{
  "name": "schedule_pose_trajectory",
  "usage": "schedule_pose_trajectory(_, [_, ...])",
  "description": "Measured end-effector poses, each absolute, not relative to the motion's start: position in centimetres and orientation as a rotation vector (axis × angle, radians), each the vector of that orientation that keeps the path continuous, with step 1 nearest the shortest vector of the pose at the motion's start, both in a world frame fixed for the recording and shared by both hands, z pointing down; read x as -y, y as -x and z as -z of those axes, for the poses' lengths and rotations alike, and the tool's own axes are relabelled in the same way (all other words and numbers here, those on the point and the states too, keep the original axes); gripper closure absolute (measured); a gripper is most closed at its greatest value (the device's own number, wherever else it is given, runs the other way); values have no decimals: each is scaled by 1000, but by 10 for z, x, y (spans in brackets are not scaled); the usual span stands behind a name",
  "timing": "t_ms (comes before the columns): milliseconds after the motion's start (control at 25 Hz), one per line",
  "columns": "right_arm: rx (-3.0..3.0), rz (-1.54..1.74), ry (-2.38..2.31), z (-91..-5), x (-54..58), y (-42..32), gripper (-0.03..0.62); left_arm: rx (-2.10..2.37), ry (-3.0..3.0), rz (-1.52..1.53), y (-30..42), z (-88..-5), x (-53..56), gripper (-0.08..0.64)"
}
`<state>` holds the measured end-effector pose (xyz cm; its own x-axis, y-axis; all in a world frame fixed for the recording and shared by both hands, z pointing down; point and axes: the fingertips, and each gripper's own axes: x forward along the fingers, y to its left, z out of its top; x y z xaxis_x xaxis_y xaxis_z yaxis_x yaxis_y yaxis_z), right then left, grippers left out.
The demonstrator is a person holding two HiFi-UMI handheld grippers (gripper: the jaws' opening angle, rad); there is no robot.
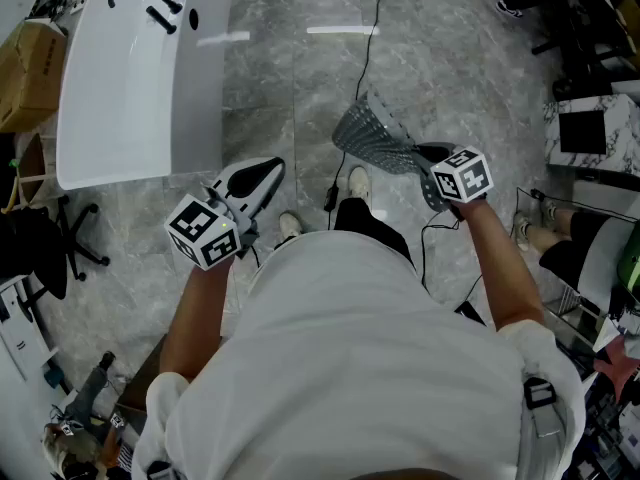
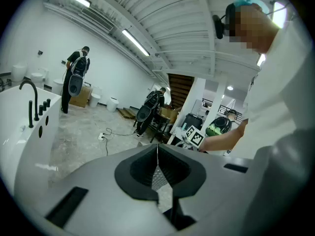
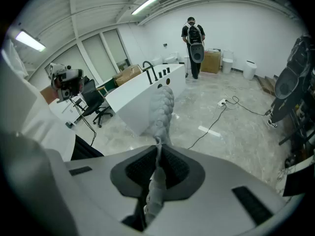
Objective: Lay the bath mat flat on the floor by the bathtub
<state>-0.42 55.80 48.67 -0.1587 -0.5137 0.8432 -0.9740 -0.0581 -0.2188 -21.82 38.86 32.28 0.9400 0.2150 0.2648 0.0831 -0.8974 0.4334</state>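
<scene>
Grey marble floor (image 1: 300,78) fills the head view, with the white bathtub (image 1: 120,78) at eleven o'clock. The bath mat (image 1: 372,140) is off the floor at one o'clock, gathered at one end and fanning out beyond. The right gripper (image 1: 428,160) is clamped on the gathered end. The left gripper (image 1: 265,173), at nine o'clock of the mat, has its jaws together, empty. Judgement: early stage; carrying to the tub, spreading and flattening all remain.

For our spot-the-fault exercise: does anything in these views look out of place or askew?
Yes. The grey textured bath mat hangs bunched from the right gripper, off the floor, not flat beside the white bathtub.
</scene>
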Motion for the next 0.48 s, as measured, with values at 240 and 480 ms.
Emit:
schedule_pose_trajectory(240, [1723,-1181,-1630,-486,-555,31,551,-252,-2676,-501,253,-340,-384,540])
schedule_pose_trajectory(480, [1834,-1239,-1527,-483,-535,26,551,-171,-2692,-439,218,-326,-374,540])
